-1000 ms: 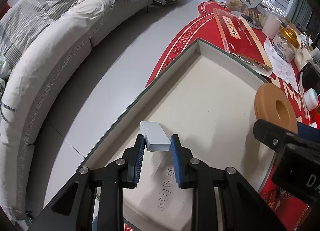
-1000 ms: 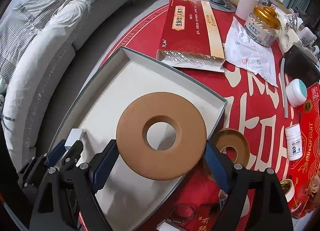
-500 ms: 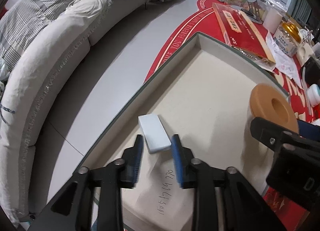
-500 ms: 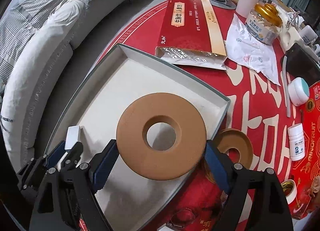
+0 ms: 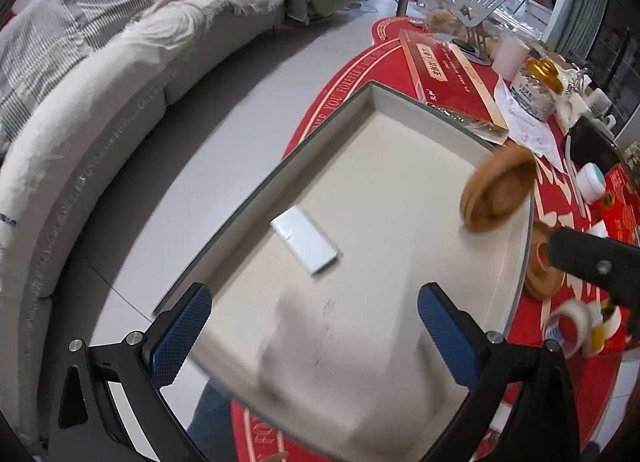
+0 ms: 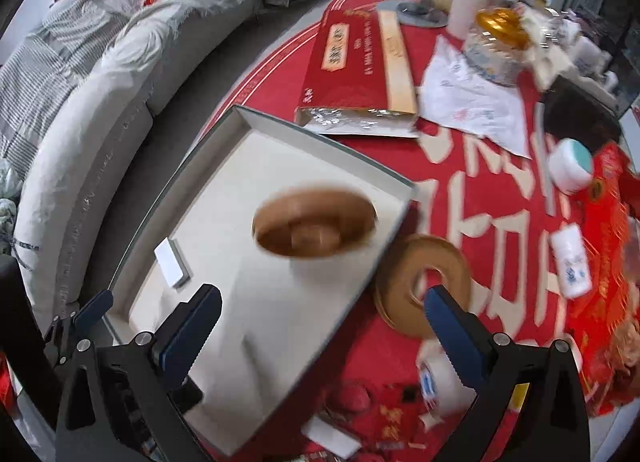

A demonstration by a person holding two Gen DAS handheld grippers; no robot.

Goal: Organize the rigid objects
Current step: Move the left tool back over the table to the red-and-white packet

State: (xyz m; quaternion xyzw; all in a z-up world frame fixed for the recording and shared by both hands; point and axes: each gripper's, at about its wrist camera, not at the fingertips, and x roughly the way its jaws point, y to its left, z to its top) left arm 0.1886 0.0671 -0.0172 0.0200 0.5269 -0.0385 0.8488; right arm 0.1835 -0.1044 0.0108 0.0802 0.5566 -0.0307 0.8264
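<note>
A white flat block [image 5: 306,240] lies loose in the shallow grey-rimmed tray [image 5: 348,102], near its left wall; it also shows in the right wrist view [image 6: 173,264]. My left gripper [image 5: 314,332] is open and empty, pulled back from the block. A brown ring disc [image 6: 316,224] is inside the tray [image 6: 320,134] by its right wall, blurred and tilted; it also shows in the left wrist view [image 5: 496,192]. My right gripper [image 6: 324,328] is open and empty, behind the disc. A second brown ring [image 6: 424,286] lies on the red cloth just outside the tray.
A long red box [image 6: 356,62] lies beyond the tray. A gold-lidded jar [image 6: 496,42], white paper [image 6: 472,102], a small white jar [image 6: 570,166], a white bottle [image 6: 572,266] and tape rolls [image 5: 576,326] crowd the right side. A grey sofa [image 5: 100,94] curves along the left.
My left gripper let go of the white block, opened wide and drew back. My right gripper released the brown disc, which dropped into the tray, and pulled back.
</note>
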